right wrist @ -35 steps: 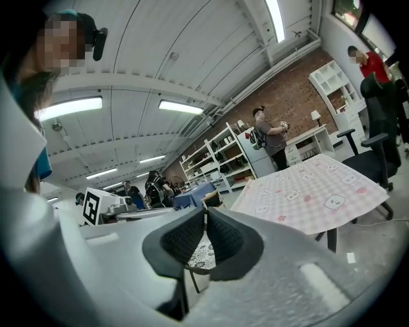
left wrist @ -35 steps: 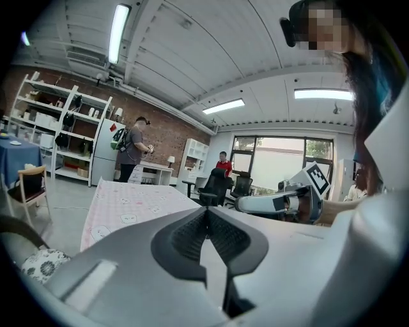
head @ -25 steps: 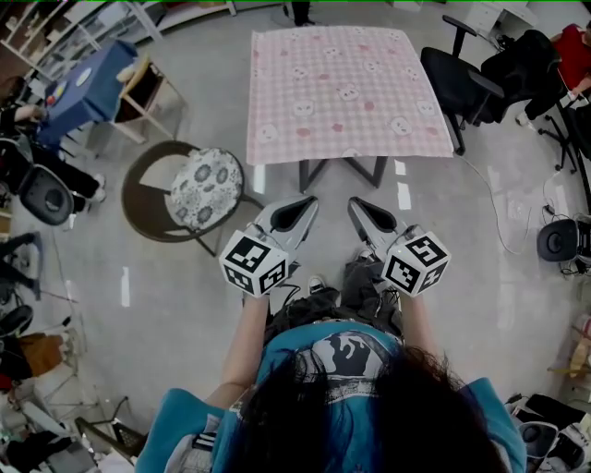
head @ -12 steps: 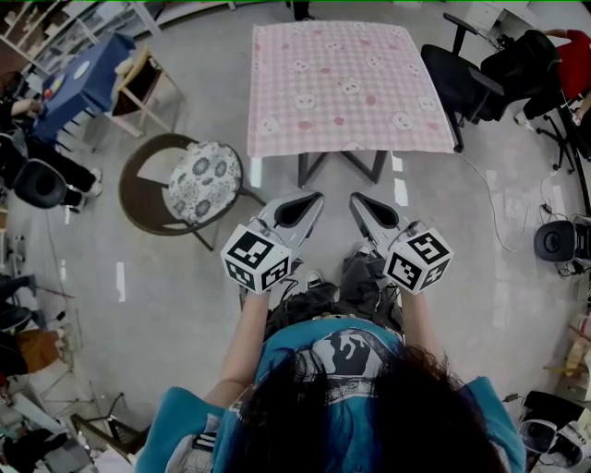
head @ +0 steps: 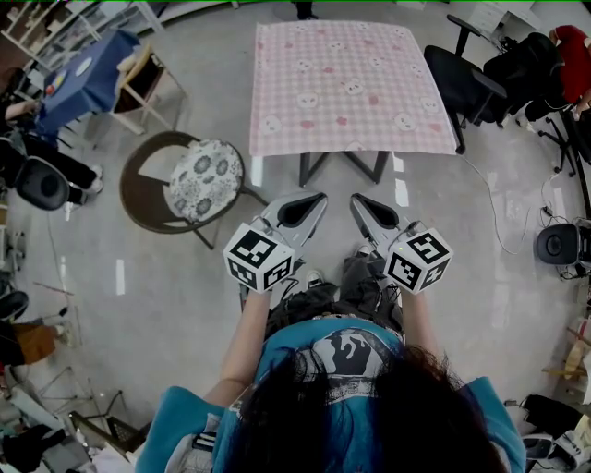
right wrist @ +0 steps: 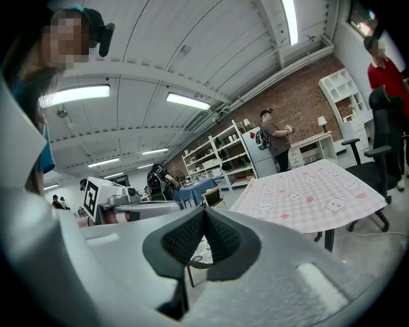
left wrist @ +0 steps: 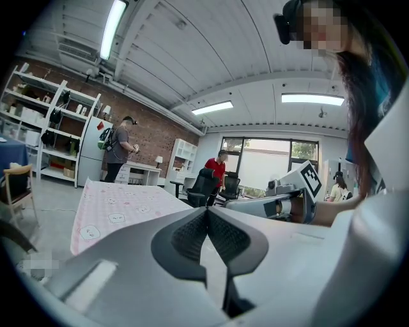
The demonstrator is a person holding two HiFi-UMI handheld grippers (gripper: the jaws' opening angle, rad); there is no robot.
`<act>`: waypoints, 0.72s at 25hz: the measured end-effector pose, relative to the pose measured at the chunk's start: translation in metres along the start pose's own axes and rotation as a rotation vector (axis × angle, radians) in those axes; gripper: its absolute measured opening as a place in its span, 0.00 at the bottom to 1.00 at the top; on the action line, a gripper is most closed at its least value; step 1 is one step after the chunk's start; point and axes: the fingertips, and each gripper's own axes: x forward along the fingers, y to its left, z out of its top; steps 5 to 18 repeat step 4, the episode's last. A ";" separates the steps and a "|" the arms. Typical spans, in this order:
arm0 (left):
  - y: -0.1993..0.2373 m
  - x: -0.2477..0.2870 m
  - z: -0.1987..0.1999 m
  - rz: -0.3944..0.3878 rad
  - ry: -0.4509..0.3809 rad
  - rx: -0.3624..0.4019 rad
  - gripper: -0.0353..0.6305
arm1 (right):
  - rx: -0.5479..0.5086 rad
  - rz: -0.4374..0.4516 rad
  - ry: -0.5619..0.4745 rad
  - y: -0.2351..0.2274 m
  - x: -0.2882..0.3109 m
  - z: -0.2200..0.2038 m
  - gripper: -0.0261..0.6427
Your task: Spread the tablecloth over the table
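One pink tablecloth lies ahead of both jaws, hiding all but the table legs. Two grippers: left gripper and right gripper are pinched closed, holding nothing.

1. In the head view the tablecloth hides the tabletop entirely; only dark legs show under its near hem.
2. A person beyond the far hem is cut off by the top edge, and only the feet show.
3. The marker cubes hide the hands carrying the left claw and right claw.
4. In the left gripper view the left claw's grey body covers the cloth's near edge.
5. In the right gripper view the patterned chair is a sliver behind the right claw.
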 end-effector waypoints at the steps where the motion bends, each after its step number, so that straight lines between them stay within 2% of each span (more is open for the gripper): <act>1: 0.000 0.000 0.001 -0.001 0.001 0.000 0.08 | 0.000 0.000 0.001 0.000 0.000 0.001 0.04; 18: -0.001 0.002 0.002 -0.004 0.005 -0.002 0.08 | 0.001 0.001 0.006 -0.001 0.000 0.003 0.04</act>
